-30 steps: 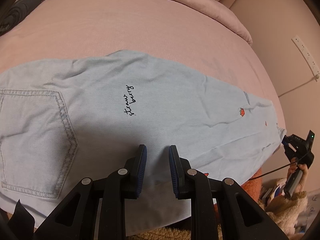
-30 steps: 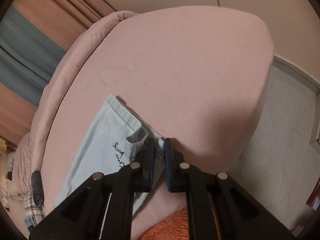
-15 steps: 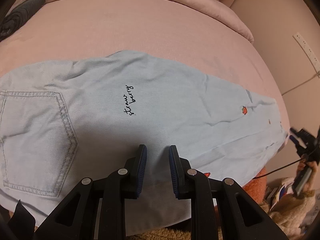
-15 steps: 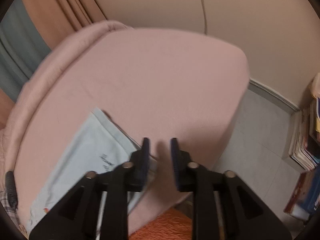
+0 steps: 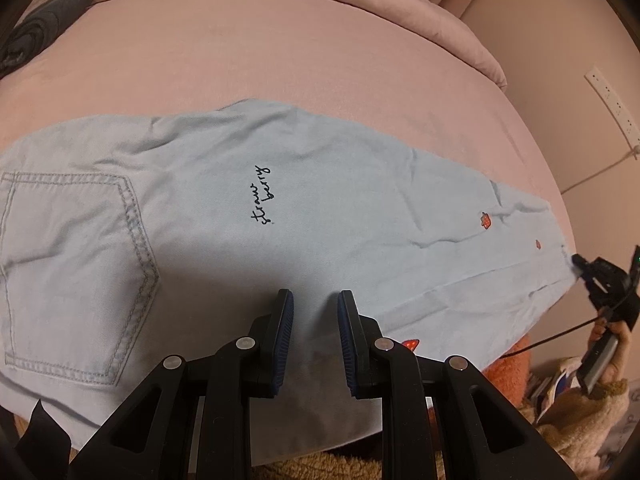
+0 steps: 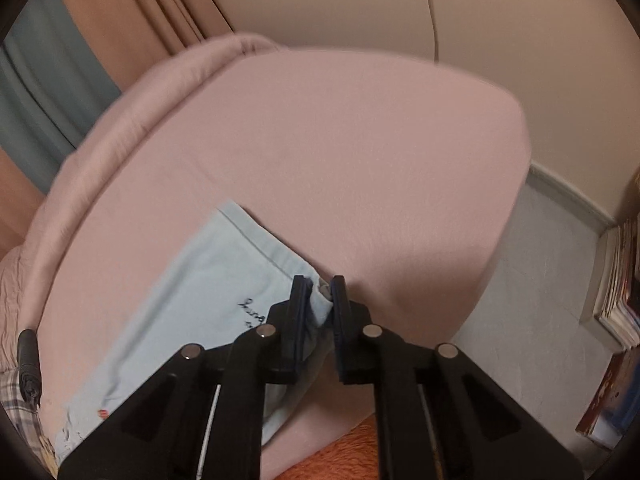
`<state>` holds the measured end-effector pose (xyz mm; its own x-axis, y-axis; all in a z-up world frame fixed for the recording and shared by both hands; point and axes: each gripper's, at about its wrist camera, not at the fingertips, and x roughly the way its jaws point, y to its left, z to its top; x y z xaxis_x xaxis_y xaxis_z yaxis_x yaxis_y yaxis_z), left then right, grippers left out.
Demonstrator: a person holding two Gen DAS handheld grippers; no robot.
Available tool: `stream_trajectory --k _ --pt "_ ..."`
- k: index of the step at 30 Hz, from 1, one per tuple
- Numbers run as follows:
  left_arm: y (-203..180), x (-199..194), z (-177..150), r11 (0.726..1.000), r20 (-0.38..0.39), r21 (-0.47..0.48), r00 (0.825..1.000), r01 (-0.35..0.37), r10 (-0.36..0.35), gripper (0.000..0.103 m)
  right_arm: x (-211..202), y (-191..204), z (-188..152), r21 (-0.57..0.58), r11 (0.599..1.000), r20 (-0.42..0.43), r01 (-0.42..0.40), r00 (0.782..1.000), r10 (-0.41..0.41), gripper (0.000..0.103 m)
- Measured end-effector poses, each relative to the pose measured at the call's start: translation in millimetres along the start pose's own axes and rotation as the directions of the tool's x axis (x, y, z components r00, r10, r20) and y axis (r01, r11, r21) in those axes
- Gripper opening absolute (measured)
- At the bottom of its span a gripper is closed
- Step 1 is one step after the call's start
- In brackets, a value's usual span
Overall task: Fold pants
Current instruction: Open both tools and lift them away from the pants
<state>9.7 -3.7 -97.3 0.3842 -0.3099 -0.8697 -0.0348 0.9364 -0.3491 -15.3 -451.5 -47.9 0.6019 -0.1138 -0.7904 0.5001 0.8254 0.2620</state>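
The pants (image 5: 280, 216) lie flat along the bed (image 5: 280, 60), folded lengthwise with one leg over the other, waist and back pocket at the left of the left wrist view and hems at the right edge. That long, flat lay looks meant for a crosswise fold, hem end brought toward the waist.

The left gripper (image 5: 313, 320) hangs over the near edge of the thigh, low centre of its frame, its fingers parted with bare denim between them and nothing held. It seems placed to pin or take that edge.

The right gripper (image 6: 321, 304) sits at the hem corner, lower centre of its own view. A bunch of cloth lies between its fingers, which look nearly closed on it; some blur leaves the firmness of the hold uncertain. The leg runs away to the lower left of that frame
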Motion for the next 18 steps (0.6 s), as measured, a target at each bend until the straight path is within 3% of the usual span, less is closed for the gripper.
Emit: stream_trajectory --k 3,5,7,8,9,11,12,14,16,18 --pt "2.9 -7.0 -1.6 1.000 0.010 -0.010 1.000 -0.002 0.002 0.021 -10.7 3.5 -3.7 -0.050 0.998 0.021 0.037 0.999 -0.036 0.012" --pt "9.0 -18.2 -3.5 1.000 0.035 -0.022 0.999 -0.002 0.002 0.021 6.7 1.0 -10.8 -0.049 0.994 -0.042 0.094 0.994 -0.096 0.014" --pt "22.0 -37.5 -6.6 0.999 0.084 -0.050 0.996 0.003 0.002 0.021 25.2 -2.0 -17.5 -0.055 0.989 -0.111 0.137 0.984 -0.142 0.019" --pt "31.4 -49.1 -8.1 0.997 0.112 -0.072 0.994 0.002 0.006 0.021 21.6 1.6 -19.1 -0.068 0.984 -0.091 0.165 0.981 -0.171 0.026" --pt "44.5 -63.4 -9.8 0.995 0.145 -0.104 0.989 -0.007 0.022 0.024 17.5 8.7 -19.0 -0.095 0.976 -0.093 0.197 0.974 -0.206 0.032" --pt "68.7 -86.6 -14.3 0.985 0.200 -0.169 0.977 -0.032 0.067 0.041 7.8 26.6 -18.5 -0.146 0.966 -0.097 0.214 0.969 -0.229 0.042" --pt "82.4 -99.4 -18.6 0.976 0.227 -0.210 0.969 -0.051 0.100 0.051 -2.2 44.0 -19.0 -0.186 0.960 -0.069 0.211 0.972 -0.227 0.045" --pt "109.3 -123.4 -26.8 0.955 0.271 -0.284 0.949 -0.082 0.162 0.058 -18.3 77.6 -21.4 -0.264 0.949 -0.023 0.175 0.982 -0.188 0.060" --pt "136.7 -143.9 -37.1 0.929 0.301 -0.354 0.928 -0.105 0.220 0.068 -33.5 111.2 -31.9 -0.334 0.938 -0.013 0.095 0.994 -0.106 0.066" --pt "165.6 -158.2 -49.2 0.894 0.322 -0.433 0.907 -0.114 0.271 0.077 -43.7 144.6 -47.2 -0.394 0.919 -0.055 -0.020 0.999 -0.001 0.069"
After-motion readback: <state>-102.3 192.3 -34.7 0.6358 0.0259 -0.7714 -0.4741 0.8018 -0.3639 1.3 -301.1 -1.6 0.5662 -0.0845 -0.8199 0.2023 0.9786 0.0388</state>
